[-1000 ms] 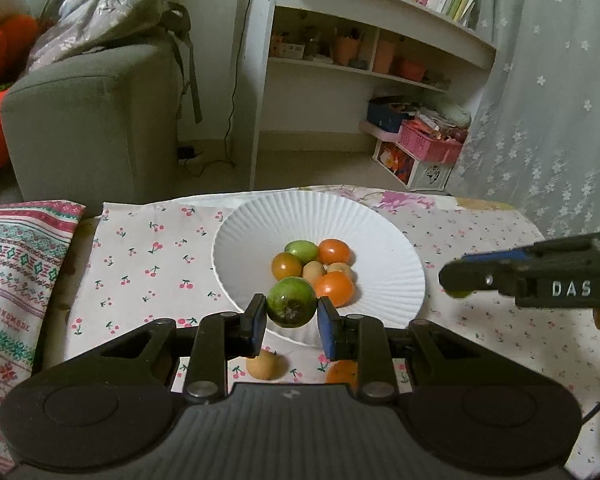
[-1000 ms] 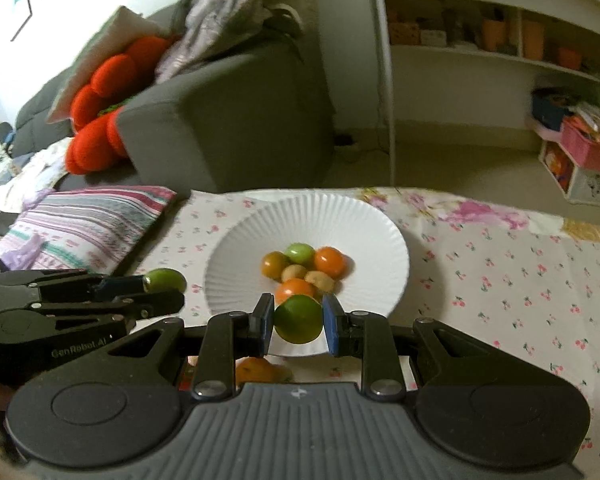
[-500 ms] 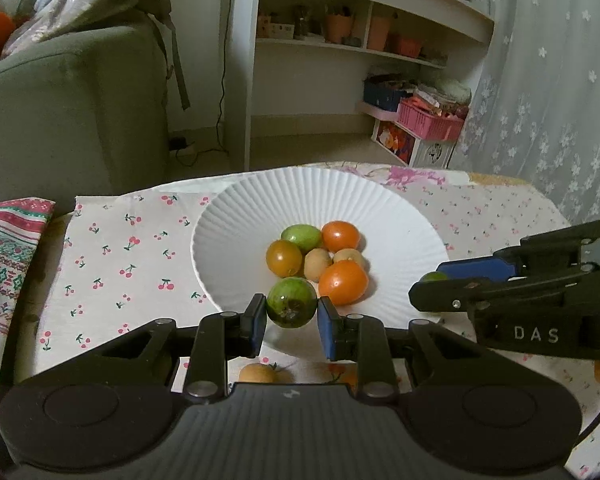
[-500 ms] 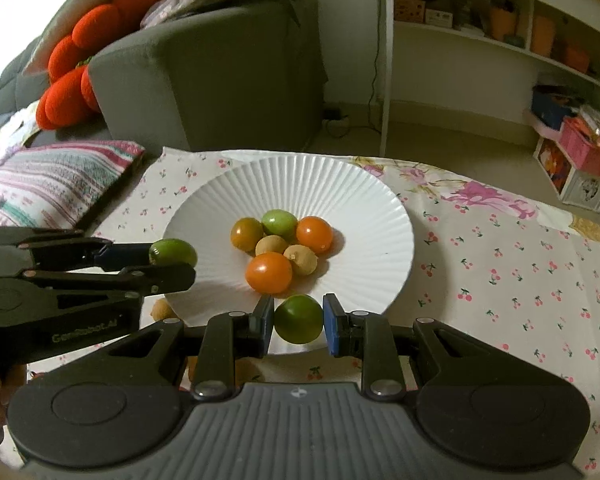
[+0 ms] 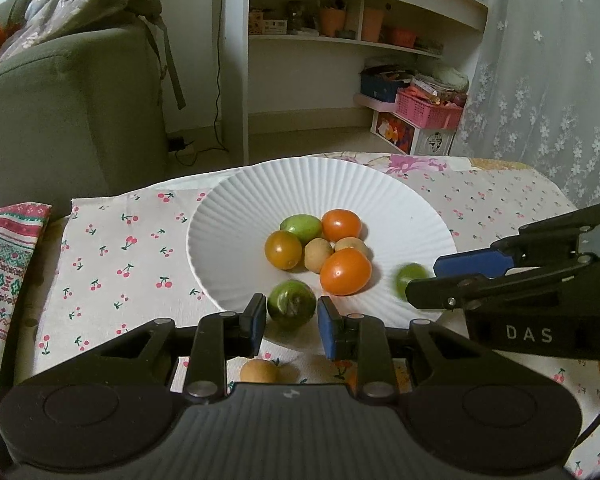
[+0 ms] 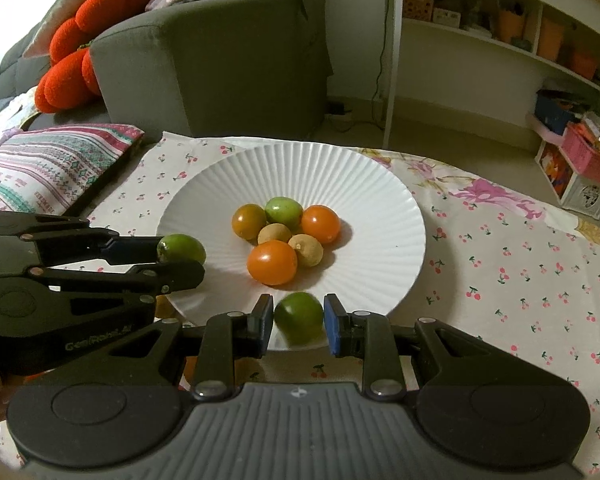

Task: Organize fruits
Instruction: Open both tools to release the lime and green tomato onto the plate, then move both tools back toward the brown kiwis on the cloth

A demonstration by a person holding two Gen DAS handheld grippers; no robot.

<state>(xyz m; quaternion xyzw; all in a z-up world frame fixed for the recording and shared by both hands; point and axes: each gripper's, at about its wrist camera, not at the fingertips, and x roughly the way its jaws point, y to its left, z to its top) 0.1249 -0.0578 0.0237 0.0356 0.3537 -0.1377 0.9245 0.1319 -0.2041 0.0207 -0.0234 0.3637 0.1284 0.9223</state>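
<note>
**Two green fruits at the near rim of the plate**

Around the table we saw a grey sofa (image 5: 72,112), a white shelf unit (image 5: 340,40) with a pink plastic basket (image 5: 428,108) at its foot, and a striped woven cushion (image 6: 52,164) at the table's left end. The table was covered by a white cloth with cherry print (image 5: 120,264). On this cloth, just under the left tongs (image 5: 292,320), lay a small round tan fruit (image 5: 259,371), outside the plate. In the left view the right tongs (image 6: 299,320) reached in from the side and hid a part of the plate's right rim.

The white ribbed plate (image 5: 340,184) held a tight cluster in its middle: two orange tomatoes (image 5: 345,271), one amber tomato (image 5: 283,249), one pale green fruit (image 5: 301,228) and two tan round fruits (image 5: 318,255), all touching their neighbours.

The left tongs gripped a dark green tomato (image 5: 291,306) between their blue pads, over the near rim of the plate and near the cluster. The right tongs stood opened. Their light green round fruit (image 6: 299,317) was between the fingers with a thin gap on each side. It looked blurred while the fingers were sharp. It was over the plate's near right edge, apart from the cluster.
</note>
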